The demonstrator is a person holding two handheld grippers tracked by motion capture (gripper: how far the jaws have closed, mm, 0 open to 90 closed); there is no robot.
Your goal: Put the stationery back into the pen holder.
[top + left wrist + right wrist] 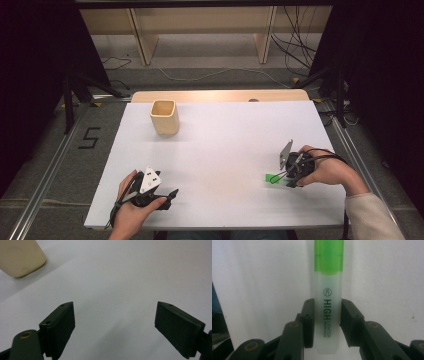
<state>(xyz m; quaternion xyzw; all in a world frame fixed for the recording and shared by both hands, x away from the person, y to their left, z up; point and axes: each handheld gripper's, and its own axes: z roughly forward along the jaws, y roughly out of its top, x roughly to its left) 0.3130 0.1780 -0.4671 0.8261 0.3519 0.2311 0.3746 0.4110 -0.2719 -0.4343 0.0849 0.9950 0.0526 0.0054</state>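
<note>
The place reads as a lab or recording studio set up for data capture, not a home. A plain white rectangular tabletop (225, 150) stands on a grey carpeted floor (60, 165), and dark curtains (30, 65) close off the space at nine and three o'clock. Metal rails (45, 185) run along the floor on both sides of the table, with black stand legs (70, 95) at ten o'clock. A number "5" in black tape (89, 138) marks the floor at nine o'clock. Loose cables (295, 47) trail at one o'clock, in front of a bare light wooden shelf frame (200, 30) at twelve o'clock.
</note>
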